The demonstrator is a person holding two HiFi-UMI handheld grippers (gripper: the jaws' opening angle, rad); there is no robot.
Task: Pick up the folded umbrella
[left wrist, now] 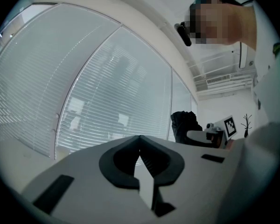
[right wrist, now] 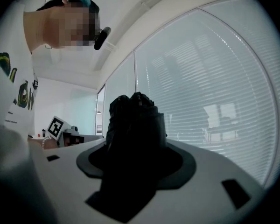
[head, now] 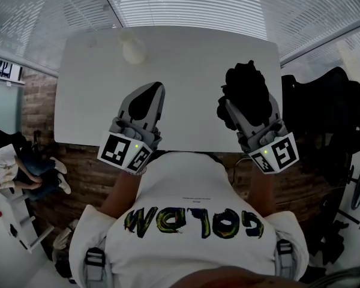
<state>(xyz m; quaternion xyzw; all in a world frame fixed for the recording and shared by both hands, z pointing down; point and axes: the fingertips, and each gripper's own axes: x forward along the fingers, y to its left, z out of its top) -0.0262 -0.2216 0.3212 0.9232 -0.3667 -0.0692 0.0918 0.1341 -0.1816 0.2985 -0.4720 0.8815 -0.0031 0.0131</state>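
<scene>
The folded umbrella [head: 247, 93] is a black bundle held up over the white table [head: 186, 59], off its surface. My right gripper [head: 245, 110] is shut on it; in the right gripper view the umbrella [right wrist: 135, 125] fills the space between the jaws and hides the fingertips. My left gripper [head: 154, 93] hovers to its left over the table's near half. Its jaws meet at the tip [left wrist: 140, 138] with nothing between them. From the left gripper view the umbrella [left wrist: 183, 124] shows off to the right.
A small pale object [head: 132, 48] stands at the table's far left. A black office chair [head: 327, 104] is close to the table's right edge. Slatted blinds [head: 186, 2] line the windows beyond. A seated person [head: 15, 170] is at the lower left, over a brick-patterned floor.
</scene>
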